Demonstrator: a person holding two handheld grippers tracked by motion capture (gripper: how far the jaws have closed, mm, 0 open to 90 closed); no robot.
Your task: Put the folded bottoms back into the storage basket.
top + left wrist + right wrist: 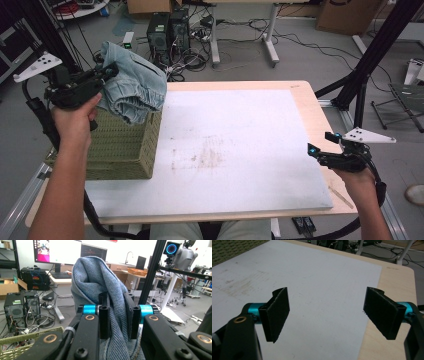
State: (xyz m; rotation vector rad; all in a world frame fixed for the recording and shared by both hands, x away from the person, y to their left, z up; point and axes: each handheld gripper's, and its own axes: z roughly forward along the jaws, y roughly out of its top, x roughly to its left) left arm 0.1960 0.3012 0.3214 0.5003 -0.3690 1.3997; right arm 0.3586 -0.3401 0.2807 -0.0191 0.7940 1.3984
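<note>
Left gripper (117, 317) is clamping folded denim garment (132, 82), jaws pressing fabric from both sides, and is holding it above woven basket (125, 147) at tabletop's (310, 107) left edge. Garment's lower end is hanging over basket rim. Right gripper (325, 315) is hovering w/ jaws wide apart over white mat (235, 145), near right edge.

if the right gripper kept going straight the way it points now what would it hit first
Probably the white mat on the table: the right gripper, jaws open, aims slightly downward across it. Nothing else lies in between, though depth is hard to judge.
</note>
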